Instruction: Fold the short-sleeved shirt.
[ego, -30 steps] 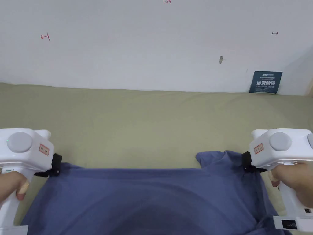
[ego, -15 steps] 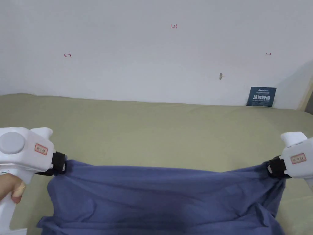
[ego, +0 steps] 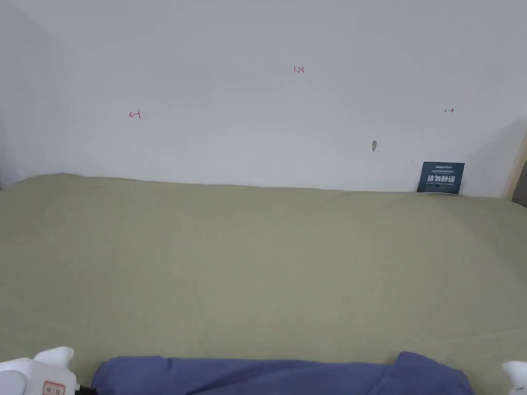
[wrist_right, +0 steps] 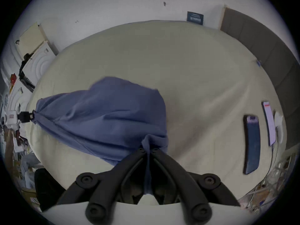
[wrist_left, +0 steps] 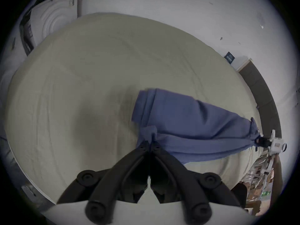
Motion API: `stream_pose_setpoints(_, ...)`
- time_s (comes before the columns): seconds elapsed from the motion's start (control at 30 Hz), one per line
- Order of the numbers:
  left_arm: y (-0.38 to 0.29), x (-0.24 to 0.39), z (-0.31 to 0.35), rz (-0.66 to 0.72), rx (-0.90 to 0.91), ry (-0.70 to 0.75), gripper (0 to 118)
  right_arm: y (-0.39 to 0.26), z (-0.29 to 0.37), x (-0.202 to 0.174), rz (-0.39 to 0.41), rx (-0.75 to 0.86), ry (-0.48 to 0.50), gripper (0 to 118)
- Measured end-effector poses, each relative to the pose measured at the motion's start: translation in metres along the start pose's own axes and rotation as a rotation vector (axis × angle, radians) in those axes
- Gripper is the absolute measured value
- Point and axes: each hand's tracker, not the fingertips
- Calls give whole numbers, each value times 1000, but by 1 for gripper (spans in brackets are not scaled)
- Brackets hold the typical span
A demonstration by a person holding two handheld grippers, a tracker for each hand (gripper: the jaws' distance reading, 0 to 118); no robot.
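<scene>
— What took up most of the scene?

— A bed [ego: 257, 267] under an olive-green sheet ran from the near edge to a white wall [ego: 257, 103] at the far side. A small dark sign [ego: 442, 177] leaned against that wall at the far right.

— And the shirt?

— The blue short-sleeved shirt [wrist_right: 103, 119] hung stretched between the two tools near the bed's near edge, slightly blurred. In the head view only its top fold [ego: 278, 378] showed along the bottom.

— What lay on the right?

— In the right gripper view, two phones sat on the sheet well apart from the shirt: a dark one [wrist_right: 251, 144] nearer it, and one with a lit screen [wrist_right: 269, 123] just beside that, farther right.

— How did the left gripper stand?

— The left gripper [wrist_left: 150, 145] had its fingers [wrist_left: 143, 147] pressed together on a bunched corner of the shirt. From the other side it showed small at the shirt's left end [wrist_right: 26, 115].

— And the right gripper?

— The right gripper [wrist_right: 148, 151] was likewise clenched, blue cloth running down between its fingers [wrist_right: 155, 151]. In the left gripper view it pinched the shirt's far right end [wrist_left: 261, 141].
</scene>
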Motion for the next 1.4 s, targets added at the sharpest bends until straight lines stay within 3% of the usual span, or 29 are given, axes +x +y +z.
stream_pose_setpoints(0.1,-3,-1,-3,9,11,-9,1,-4,-9,2,-39,11,1,0)
stream_pose_setpoints(0.17,2,1,-3,-8,14,-5,6,-5,-10,-2,-4,34,-18,4)
stream_pose_setpoints(0.2,4,3,-2,-21,10,-1,22,-3,-10,-4,23,31,-26,15)
stream_pose_setpoints(0.23,4,6,2,-42,8,6,22,0,-9,-6,37,19,-37,15)
stream_pose_setpoints(0.27,5,8,7,-70,9,23,31,2,-2,-9,43,5,-42,19)
stream_pose_setpoints(0.3,7,10,11,-93,7,53,51,5,4,-10,45,-9,-50,28)
stream_pose_setpoints(0.33,9,8,18,-99,9,64,82,9,11,-12,43,-8,-77,50)
stream_pose_setpoints(0.37,9,8,28,-99,25,47,88,12,19,-13,43,10,-99,66)
stream_pose_setpoints(0.4,11,7,39,-97,62,15,87,13,32,-15,45,36,-105,75)
stream_pose_setpoints(0.53,19,10,74,-71,149,-18,87,23,76,-43,39,141,-100,73)
stream_pose_setpoints(0.6,21,13,86,-84,180,-30,81,27,88,-57,27,164,-31,61)
stream_pose_setpoints(0.63,21,18,90,-96,190,-37,61,28,91,-65,24,174,-7,32)
stream_pose_setpoints(0.67,22,21,93,-108,195,-43,34,28,95,-74,26,176,10,0)
stream_pose_setpoints(0.7,23,25,93,-120,194,-38,3,29,94,-83,23,169,12,0)
stream_pose_setpoints(0.97,19,31,72,-162,129,-51,0,28,63,-124,92,140,42,0)
stream_pose_setpoints(1.13,23,3,40,-126,53,-254,2,24,46,-135,133,119,67,0)
stream_pose_setpoints(1.17,24,-4,35,-87,30,-305,16,24,44,-136,144,115,71,0)
stream_pose_setpoints(1.23,23,-12,27,-15,-7,-367,58,22,43,-141,161,109,79,0)
stream_pose_setpoints(1.27,20,-15,22,9,8,-348,58,22,42,-143,171,107,81,0)
stream_pose_setpoints(1.33,14,-23,12,42,13,-346,118,21,42,-147,188,106,89,0)
stream_pose_setpoints(1.4,19,-36,0,119,37,-395,118,21,41,-150,207,104,97,0)
